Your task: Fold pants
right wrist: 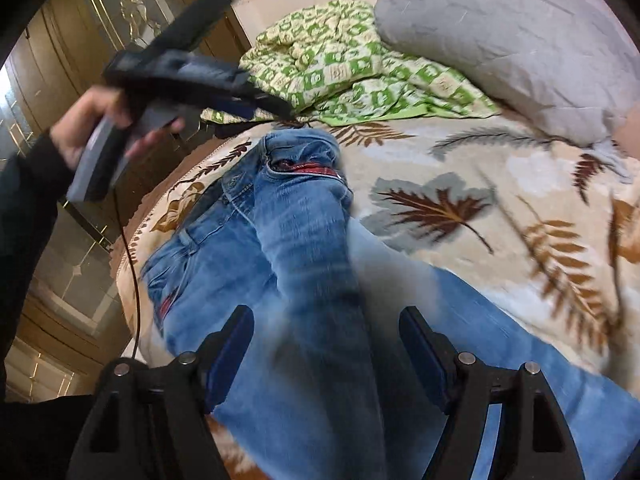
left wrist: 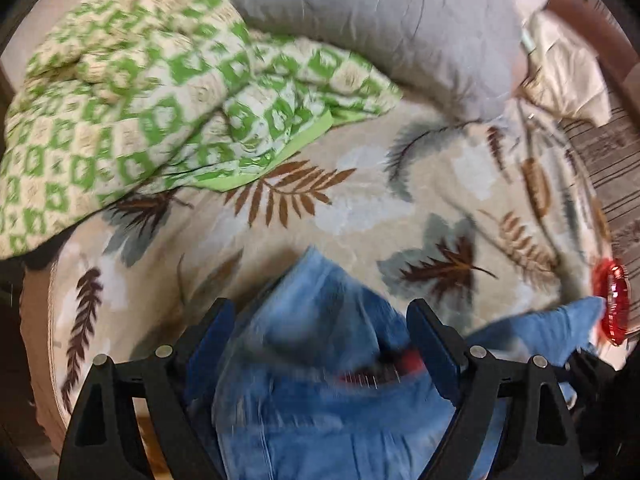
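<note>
Jeans lie on the bed, one leg laid over the other, ready for another fold. Left gripper and right gripper hover above the denim, fingers spread wide, holding nothing.

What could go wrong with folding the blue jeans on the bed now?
The blue denim jeans lie bunched, one leg crossed over the other, so a fold could set in crooked. The green-and-cream patterned quilt sits right by the waistband and might get snagged. Both the left gripper and right gripper have open jaws, so neither seems to hold the cloth.
</note>
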